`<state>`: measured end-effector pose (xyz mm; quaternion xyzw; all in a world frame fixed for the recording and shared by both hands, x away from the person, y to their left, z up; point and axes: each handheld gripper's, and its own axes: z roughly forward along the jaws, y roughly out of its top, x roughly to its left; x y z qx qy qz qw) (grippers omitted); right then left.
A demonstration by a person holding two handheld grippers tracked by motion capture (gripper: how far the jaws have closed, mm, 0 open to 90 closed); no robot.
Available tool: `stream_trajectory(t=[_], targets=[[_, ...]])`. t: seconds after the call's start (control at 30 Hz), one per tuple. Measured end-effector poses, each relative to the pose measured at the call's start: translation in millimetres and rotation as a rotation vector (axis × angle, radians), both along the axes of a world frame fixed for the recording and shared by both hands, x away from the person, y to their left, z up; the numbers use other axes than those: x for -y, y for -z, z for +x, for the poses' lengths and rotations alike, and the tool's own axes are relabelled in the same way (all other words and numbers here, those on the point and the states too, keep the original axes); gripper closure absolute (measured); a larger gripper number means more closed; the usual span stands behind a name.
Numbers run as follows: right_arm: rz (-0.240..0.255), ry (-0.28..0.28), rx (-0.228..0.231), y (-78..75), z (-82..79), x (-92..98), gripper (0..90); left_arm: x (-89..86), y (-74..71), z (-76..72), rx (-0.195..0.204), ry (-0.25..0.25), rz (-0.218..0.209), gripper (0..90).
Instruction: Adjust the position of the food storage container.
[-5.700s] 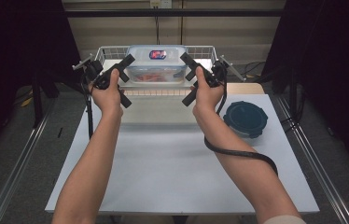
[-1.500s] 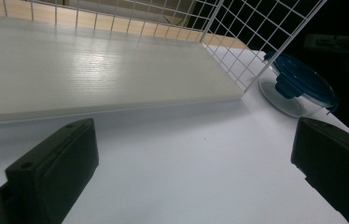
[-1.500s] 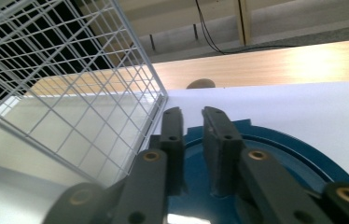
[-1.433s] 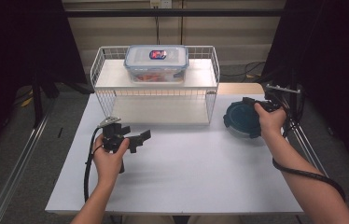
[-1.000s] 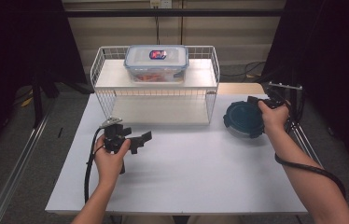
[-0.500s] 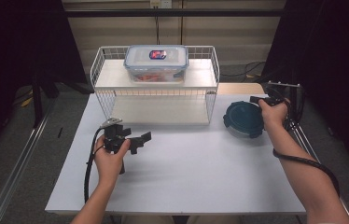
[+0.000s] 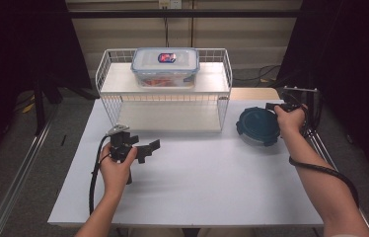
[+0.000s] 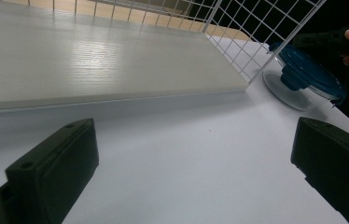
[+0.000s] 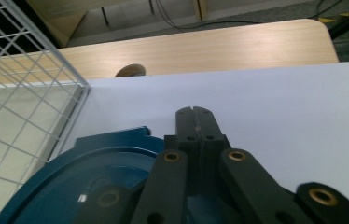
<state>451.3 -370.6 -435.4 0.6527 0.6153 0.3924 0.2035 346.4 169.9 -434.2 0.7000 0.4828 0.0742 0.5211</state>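
Observation:
A round dark-blue lidded container sits on the white table right of the wire rack. My right gripper hovers at its far right rim, jaws shut against each other with nothing seen between them. In the right gripper view the shut right gripper lies above the blue lid. My left gripper rests low over the table at the left front of the rack, pointing right, open and empty. In the left gripper view the left gripper frames bare table, with the blue container farther off.
A white wire rack with two shelves stands at the back of the table. A clear box with a blue lid sits on its top shelf. A wooden surface lies behind the table. Cables trail from both grippers.
Several seconds ago both grippers flanked the clear box on the top shelf. Over the last second the right gripper drew back slightly rightwards over the blue lid's rim. The left has stayed still.

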Motion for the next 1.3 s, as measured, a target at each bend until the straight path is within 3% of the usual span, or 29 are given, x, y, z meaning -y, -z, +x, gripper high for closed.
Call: stream_trajectory(t=[0.47, 0.57, 0.7, 0.87, 0.97, 1.13, 1.3], targets=[[0.019, 0.02, -0.019, 7.2, 4.7, 6.9, 90.0, -1.1, 1.0, 0.8, -0.003, 0.006, 0.003, 0.7], [0.006, 0.003, -0.021, 5.8, 5.7, 5.9, 90.0, -0.7, 1.4, 1.0, -0.008, 0.005, -0.001, 0.9], [0.034, 0.003, -0.034, 4.1, 6.9, 4.2, 90.0, 0.3, 2.1, 1.3, -0.008, 0.005, 0.012, 0.9], [0.052, -0.029, -0.019, -0.5, 6.4, -3.0, 90.0, 0.1, 1.9, 1.7, -0.005, 0.005, 0.0, 0.9], [0.012, -0.059, -0.044, -6.3, 5.6, -8.0, 90.0, 0.4, 2.0, 1.3, -0.002, 0.003, 0.009, 0.9], [-0.003, -0.015, -0.037, -2.2, 5.2, 1.0, 90.0, -0.1, 1.6, 0.8, -0.003, 0.005, 0.007, 0.9], [0.04, 0.012, -0.059, 5.7, 4.9, 13.3, 90.0, 0.1, 3.5, 2.5, -0.003, 0.002, 0.008, 1.1]])
